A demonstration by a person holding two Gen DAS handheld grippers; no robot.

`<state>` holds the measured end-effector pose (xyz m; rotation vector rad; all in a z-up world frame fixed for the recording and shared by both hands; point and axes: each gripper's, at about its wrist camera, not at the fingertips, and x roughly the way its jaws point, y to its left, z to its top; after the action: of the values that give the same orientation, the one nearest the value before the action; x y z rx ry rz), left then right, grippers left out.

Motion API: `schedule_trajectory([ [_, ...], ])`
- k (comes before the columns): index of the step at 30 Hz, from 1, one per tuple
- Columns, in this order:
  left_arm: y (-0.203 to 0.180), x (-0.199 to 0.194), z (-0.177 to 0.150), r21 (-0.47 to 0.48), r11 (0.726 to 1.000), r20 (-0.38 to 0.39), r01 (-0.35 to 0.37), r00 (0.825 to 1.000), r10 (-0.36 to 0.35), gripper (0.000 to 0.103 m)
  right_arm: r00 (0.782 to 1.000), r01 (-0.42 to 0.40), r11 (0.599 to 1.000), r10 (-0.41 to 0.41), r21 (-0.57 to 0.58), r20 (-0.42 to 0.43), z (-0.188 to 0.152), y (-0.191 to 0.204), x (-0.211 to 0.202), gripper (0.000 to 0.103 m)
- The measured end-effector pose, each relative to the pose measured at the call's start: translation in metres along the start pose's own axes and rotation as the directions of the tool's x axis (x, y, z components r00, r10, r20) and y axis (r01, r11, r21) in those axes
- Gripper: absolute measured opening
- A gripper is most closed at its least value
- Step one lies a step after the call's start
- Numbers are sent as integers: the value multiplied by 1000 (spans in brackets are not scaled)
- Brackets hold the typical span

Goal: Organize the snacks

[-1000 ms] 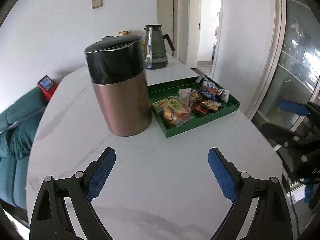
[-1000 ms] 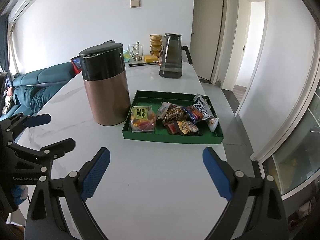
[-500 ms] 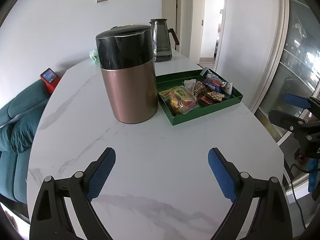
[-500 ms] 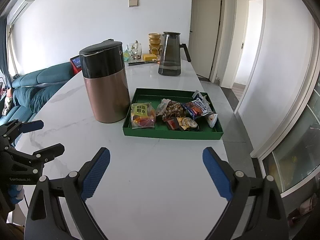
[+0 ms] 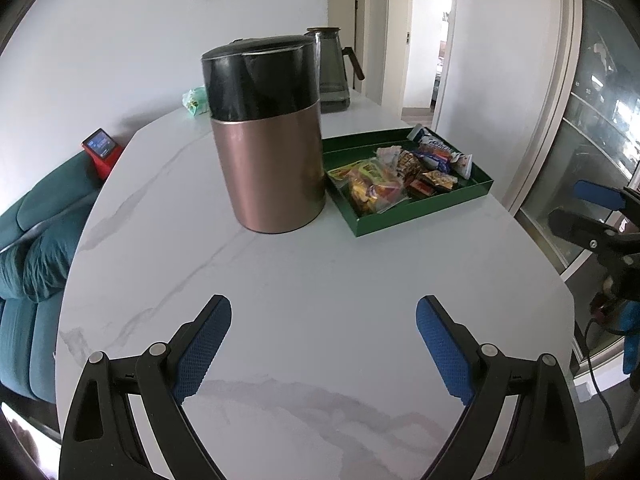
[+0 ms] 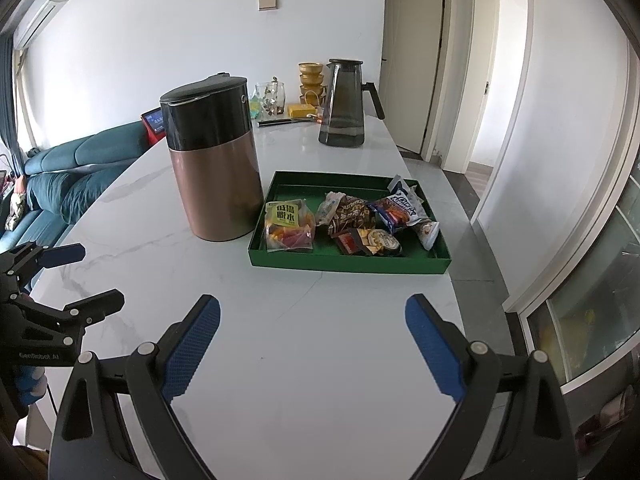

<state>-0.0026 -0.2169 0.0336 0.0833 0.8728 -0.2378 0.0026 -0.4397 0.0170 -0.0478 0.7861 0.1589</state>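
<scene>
Snacks heaped in the green tray (image 6: 348, 266)
Left gripper (image 5: 323, 332) and right gripper (image 6: 312, 330) hover near, jaws wide apart (both empty); copper canister (image 6: 214, 160) stands left.

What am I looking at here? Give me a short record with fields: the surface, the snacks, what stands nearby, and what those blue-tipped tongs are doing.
Surface: white marble table
Snacks: several wrapped packets lying in a green tray, among them a clear bag with a yellow label
Beside the tray: tall copper and black canister, upright, to the tray's left
Farther back: dark glass pitcher
Left tongs: open, empty, above the table
Right tongs: open, empty, facing the tray
</scene>
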Motion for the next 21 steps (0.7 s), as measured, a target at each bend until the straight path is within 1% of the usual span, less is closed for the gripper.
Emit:
schedule_trajectory([
  [12, 8, 4, 2, -1, 1000, -8, -6, 1000, 6, 91, 1000, -6, 1000, 6, 18, -8, -6, -1, 6, 103],
  [21, 8, 7, 4, 5, 1000, -7, 8, 1000, -8, 91, 1000, -6, 1000, 6, 6, -22, -5, 3, 13, 103],
])
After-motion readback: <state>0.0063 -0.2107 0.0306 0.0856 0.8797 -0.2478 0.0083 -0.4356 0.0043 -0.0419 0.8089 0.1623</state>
